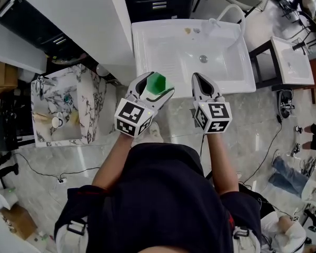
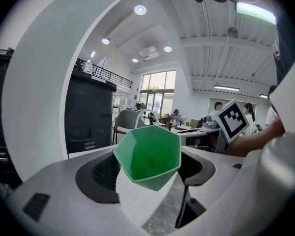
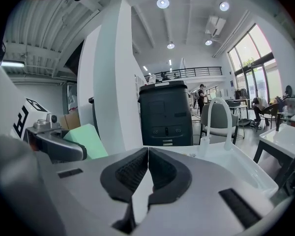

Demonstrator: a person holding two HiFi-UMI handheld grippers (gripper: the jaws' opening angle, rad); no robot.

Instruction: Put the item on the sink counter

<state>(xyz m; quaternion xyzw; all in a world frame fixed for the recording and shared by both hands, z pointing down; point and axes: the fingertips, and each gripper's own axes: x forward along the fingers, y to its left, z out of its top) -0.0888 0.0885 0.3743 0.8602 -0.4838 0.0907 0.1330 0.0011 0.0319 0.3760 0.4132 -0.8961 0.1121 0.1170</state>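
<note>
Left claw (image 2: 149,173) pinches green cup (image 2: 148,157), mouth facing the person (image 1: 163,204)

The left gripper (image 1: 156,86) hides the green cup (image 1: 157,81) below its rim; specks (image 1: 188,30) on the sink (image 1: 139,54) rim at 12 o'clock are unidentifiable.

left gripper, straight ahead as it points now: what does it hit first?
Probably the curved white faucet at the back of the white sink basin. The left gripper, shut on the green plastic cup, looks level and above the rim, so the basin passes underneath; depth is unclear.
</note>
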